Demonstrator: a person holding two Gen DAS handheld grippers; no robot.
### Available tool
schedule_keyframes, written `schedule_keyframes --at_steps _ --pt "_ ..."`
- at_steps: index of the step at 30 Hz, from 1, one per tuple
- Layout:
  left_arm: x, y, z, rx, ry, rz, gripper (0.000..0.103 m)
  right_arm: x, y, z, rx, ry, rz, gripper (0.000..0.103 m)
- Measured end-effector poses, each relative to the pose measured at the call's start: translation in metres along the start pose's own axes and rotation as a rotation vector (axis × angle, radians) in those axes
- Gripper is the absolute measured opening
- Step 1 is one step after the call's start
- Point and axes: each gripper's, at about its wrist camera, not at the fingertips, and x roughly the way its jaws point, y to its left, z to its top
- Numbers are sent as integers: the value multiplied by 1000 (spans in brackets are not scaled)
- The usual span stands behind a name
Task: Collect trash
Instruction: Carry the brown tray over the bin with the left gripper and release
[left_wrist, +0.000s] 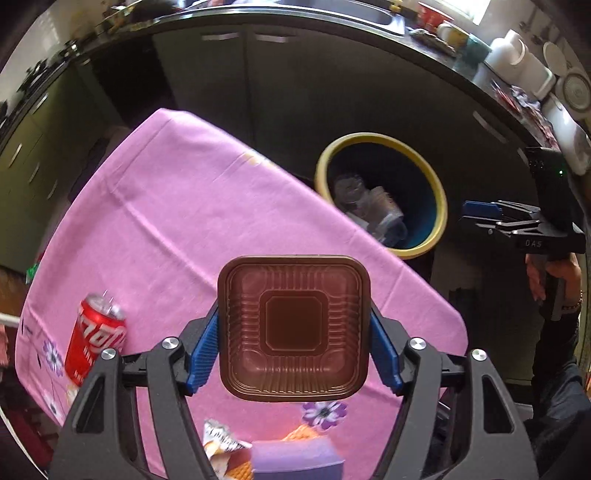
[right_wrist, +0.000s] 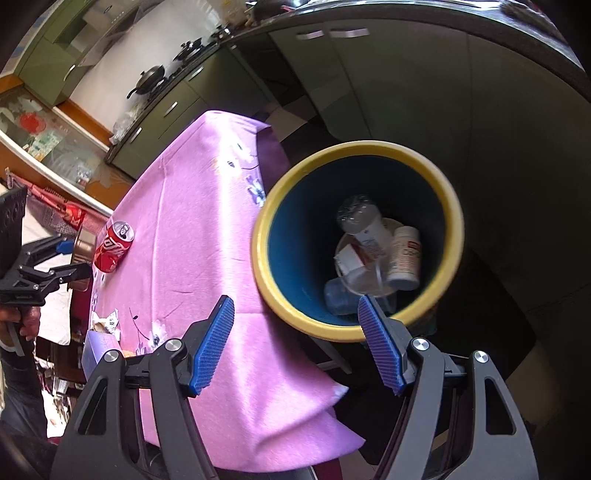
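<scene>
Over the pink flowered tablecloth (left_wrist: 207, 221), a square brown ribbed plastic tray (left_wrist: 294, 328) is clamped between the blue pads of the left gripper (left_wrist: 294, 350), held clear of the cloth. Beside the table's edge, a round yellow-rimmed bin with a blue inside (right_wrist: 452, 221) is seen holding clear and white plastic bottles (right_wrist: 404, 254). The right gripper (right_wrist: 301, 341) is held open and empty, near the bin's rim. A red soda can (left_wrist: 94, 338) and a crumpled wrapper (left_wrist: 221, 441) are left on the cloth.
</scene>
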Motion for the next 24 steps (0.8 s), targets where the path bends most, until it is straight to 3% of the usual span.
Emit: schedule_keyframes --at_steps 4,8,11,15,19,24 --pt "32 -55 46 103 15 -43 67 -16 -17 -9 26 -26 -17 69" --pt "80 -90 89 140 49 -77 67 -33 -32 -19 49 -45 -40 69" --pt "116 -103 119 134 55 -58 67 -47 -41 -27 71 -68 -54 69" --pt "146 -108 138 119 69 -13 76 -58 -48 -39 89 -79 -69 73" --pt "131 -98 132 89 51 -53 76 -63 -52 -48 98 -83 -82 73" --pt "66 -74 95 72 -29 -75 78 -54 -48 -47 89 -75 -61 73"
